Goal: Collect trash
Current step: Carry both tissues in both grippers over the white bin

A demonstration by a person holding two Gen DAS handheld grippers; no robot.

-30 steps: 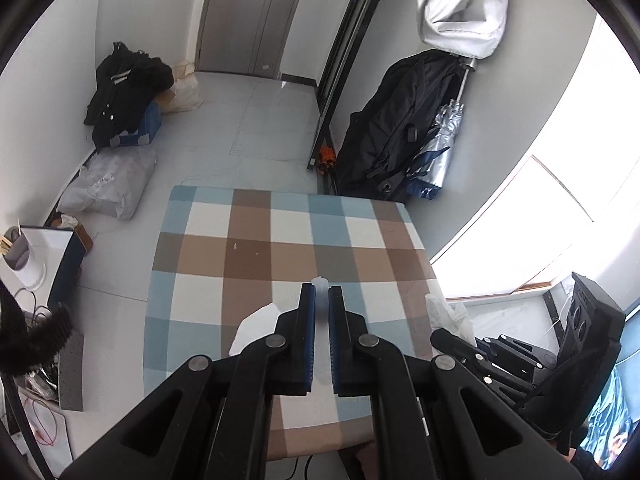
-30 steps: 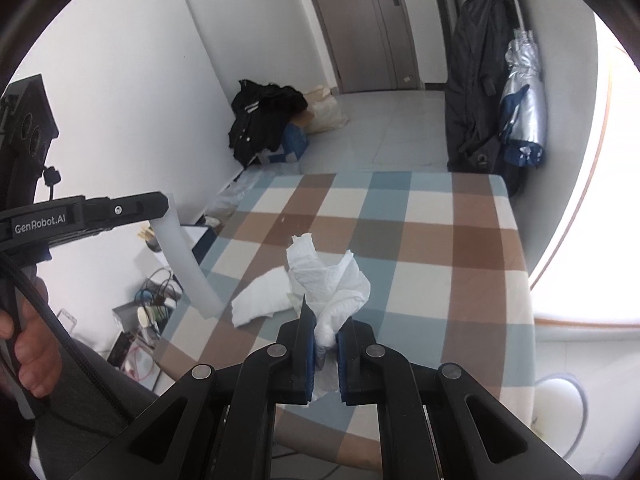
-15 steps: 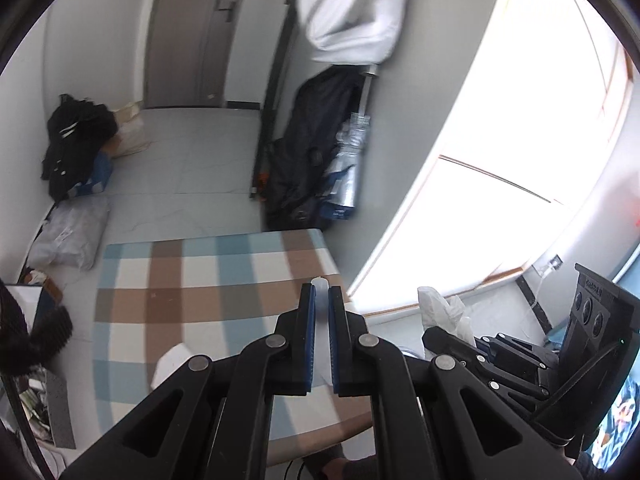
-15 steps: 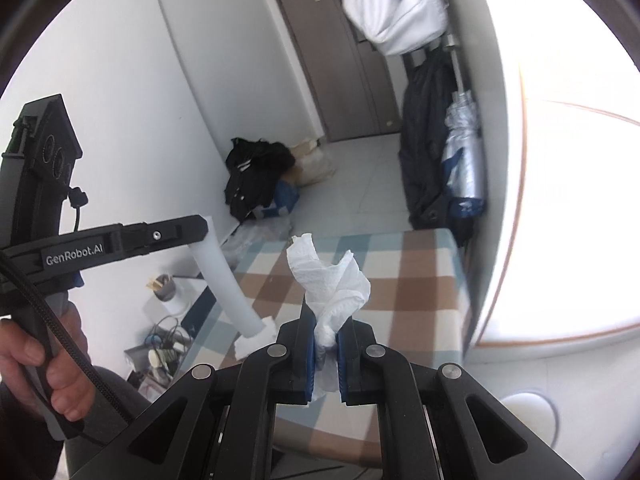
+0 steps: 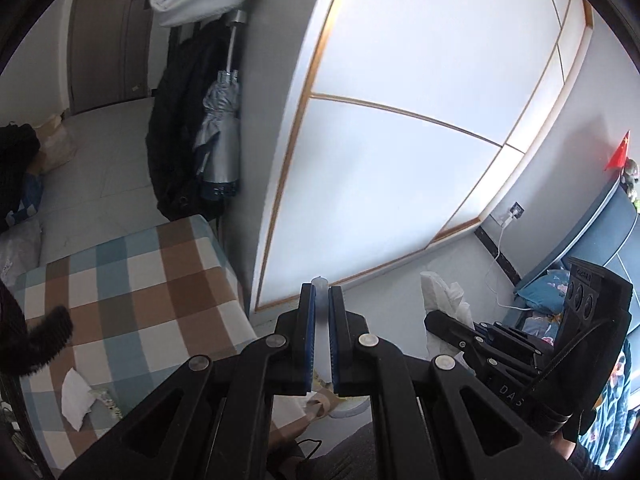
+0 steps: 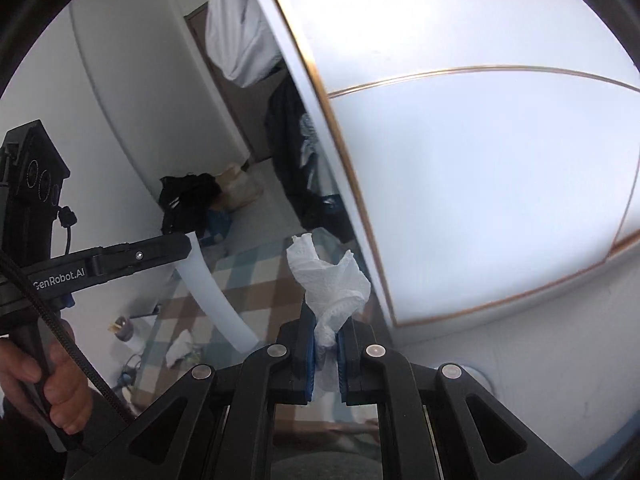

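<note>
The right gripper [image 6: 325,354] has its jaws nearly together, pinching the twisted lower end of a crumpled white paper towel [image 6: 330,280] whose loose upper folds stand free above the pads. The left gripper [image 5: 320,340] is clamped on a pale translucent tube [image 5: 320,312]; from the right wrist view the tube [image 6: 212,292] hangs down in a curve from those jaws, off the left edge of the checked tablecloth [image 5: 132,280]. Both grippers are lifted clear of the table and face a large frosted window [image 5: 400,140]. One more crumpled tissue [image 5: 76,398] lies on the cloth near its front left corner, so the collecting looks unfinished. No bin can be made out with certainty in either view, though a pale round shape [image 6: 476,376] low by the wall may be one. The likeliest trouble is the paper towel slipping: only a thin twist sits between the pads, and a quick swing could tug it free onto the floor. The long tube could also sweep against the cloth's edge and drag the remaining tissue off, or tilt in its grip.
</note>
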